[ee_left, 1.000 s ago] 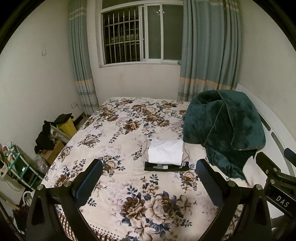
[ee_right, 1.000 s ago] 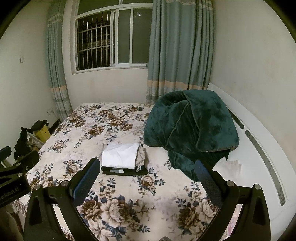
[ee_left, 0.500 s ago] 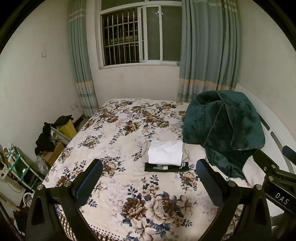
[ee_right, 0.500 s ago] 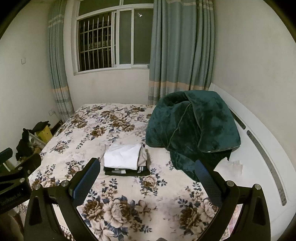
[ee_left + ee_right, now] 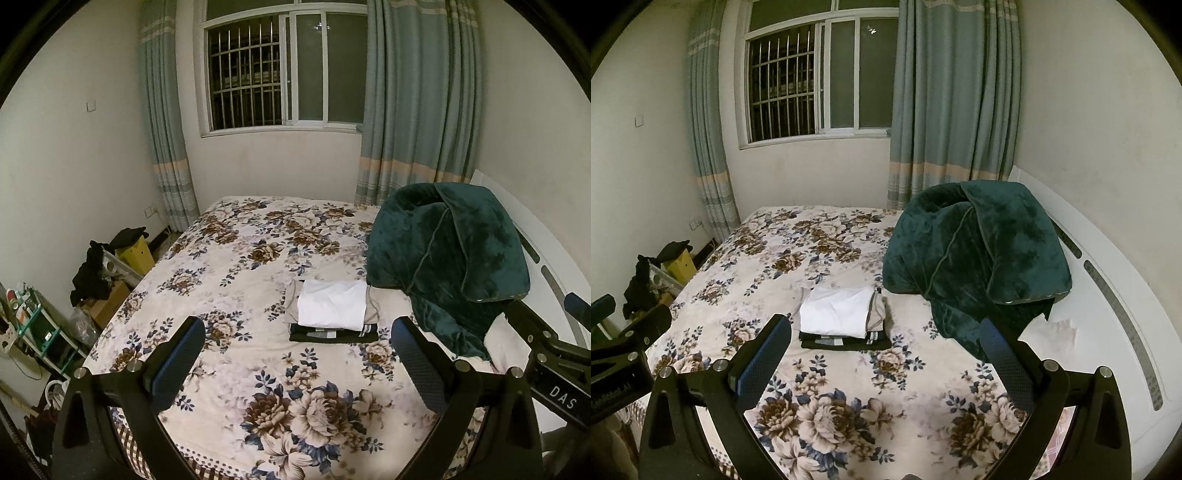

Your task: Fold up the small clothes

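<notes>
A small stack of folded clothes lies on the floral bed [image 5: 236, 266]: a white piece [image 5: 332, 303] on top, a beige one under it and a black one [image 5: 332, 335] at the bottom. The stack also shows in the right wrist view [image 5: 836, 311]. My left gripper [image 5: 297, 360] is open and empty, held above the near part of the bed, well short of the stack. My right gripper [image 5: 886, 356] is open and empty too, likewise back from the stack. Each gripper shows at the edge of the other's view.
A dark green plush blanket [image 5: 447, 254] is heaped on the right of the bed, by the white headboard [image 5: 1108, 295]. Left of the bed are a yellow box [image 5: 135, 253], dark clothes and a small shelf [image 5: 33, 328]. A window and curtains are behind.
Both grippers have drifted slightly back and up from the bed; the stack sits a little lower in view. Nothing was gripped or released.
</notes>
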`<state>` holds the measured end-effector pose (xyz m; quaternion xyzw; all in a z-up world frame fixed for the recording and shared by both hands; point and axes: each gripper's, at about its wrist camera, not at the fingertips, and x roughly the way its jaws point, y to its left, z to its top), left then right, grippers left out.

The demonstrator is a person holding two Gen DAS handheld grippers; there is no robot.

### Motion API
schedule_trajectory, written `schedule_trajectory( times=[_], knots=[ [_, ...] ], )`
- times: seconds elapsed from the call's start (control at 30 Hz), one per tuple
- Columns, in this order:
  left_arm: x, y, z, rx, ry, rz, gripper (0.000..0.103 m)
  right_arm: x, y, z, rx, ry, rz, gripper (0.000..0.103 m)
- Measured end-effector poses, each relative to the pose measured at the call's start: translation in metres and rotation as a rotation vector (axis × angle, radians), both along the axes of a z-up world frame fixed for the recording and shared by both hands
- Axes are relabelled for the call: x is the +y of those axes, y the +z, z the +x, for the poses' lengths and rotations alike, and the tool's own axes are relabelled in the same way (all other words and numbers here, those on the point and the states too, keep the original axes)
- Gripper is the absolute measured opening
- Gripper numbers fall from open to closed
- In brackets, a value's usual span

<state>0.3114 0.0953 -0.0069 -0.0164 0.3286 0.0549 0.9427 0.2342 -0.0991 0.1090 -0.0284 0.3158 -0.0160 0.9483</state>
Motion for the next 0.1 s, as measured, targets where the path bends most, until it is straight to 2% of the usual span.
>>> schedule_trajectory(
  times=[0.1],
  knots=[
    [0.0004,0.0005,0.0001,0.0,0.001,-0.001,0.103,0.0004,-0.0002,-0.0003,-0.002,0.0,0.0,0.103]
  ],
)
